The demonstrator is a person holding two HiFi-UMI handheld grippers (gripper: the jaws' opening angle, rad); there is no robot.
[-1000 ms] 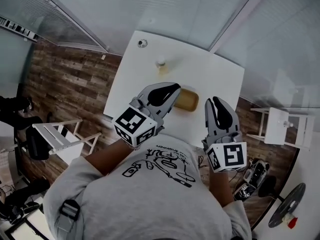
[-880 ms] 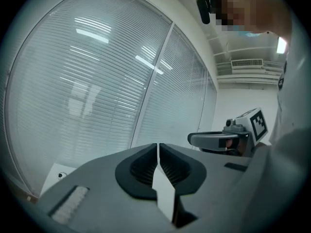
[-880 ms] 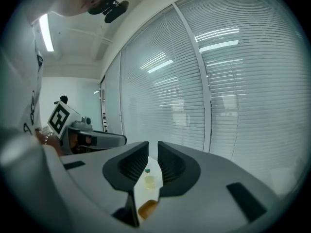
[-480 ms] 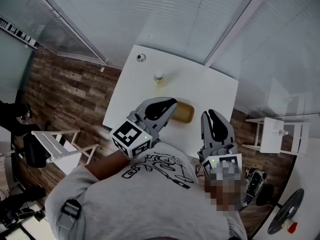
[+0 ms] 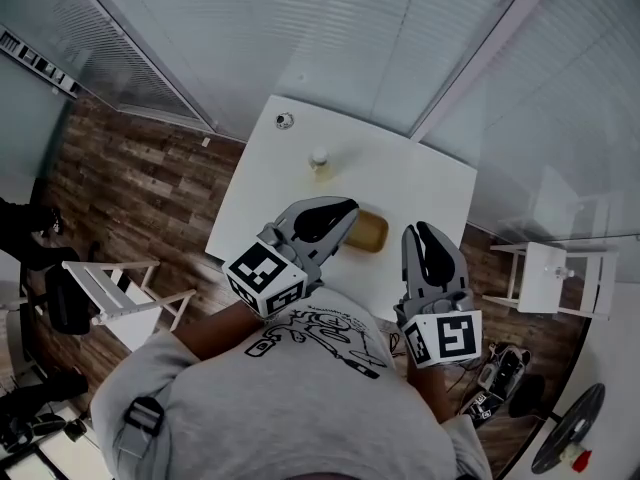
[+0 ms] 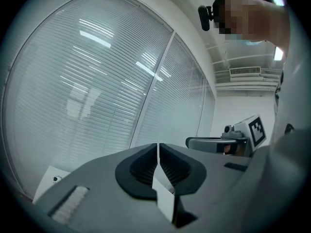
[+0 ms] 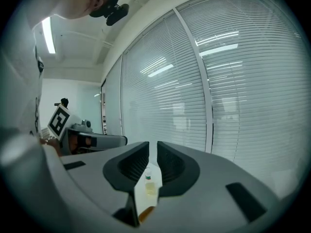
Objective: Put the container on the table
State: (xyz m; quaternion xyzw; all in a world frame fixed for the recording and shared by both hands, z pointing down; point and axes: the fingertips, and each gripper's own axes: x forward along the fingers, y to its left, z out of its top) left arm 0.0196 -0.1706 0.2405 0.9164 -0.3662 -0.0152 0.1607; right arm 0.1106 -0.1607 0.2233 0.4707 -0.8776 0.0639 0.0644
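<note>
A shallow amber container (image 5: 370,232) lies on the white table (image 5: 420,183), near its front edge. Farther back stands a small bottle (image 5: 319,160) of yellowish liquid. My left gripper (image 5: 345,208) hovers just left of the container, its jaws shut with nothing between them (image 6: 158,147). My right gripper (image 5: 415,230) hangs to the container's right and holds nothing. Its jaws stand a narrow gap apart (image 7: 152,147). Through that gap I see the bottle (image 7: 150,178) and a bit of the container (image 7: 146,211). Both grippers point about level towards the blinds.
A small round object (image 5: 284,120) sits at the table's far corner. Glass walls with blinds close off the far side. A white folding chair (image 5: 120,273) stands on the wood floor at left, a white stool (image 5: 555,258) at right, and cables and gear (image 5: 500,373) by my right side.
My right gripper has risen a little. The left gripper and the container stay where they were. The head view has shifted slightly.
</note>
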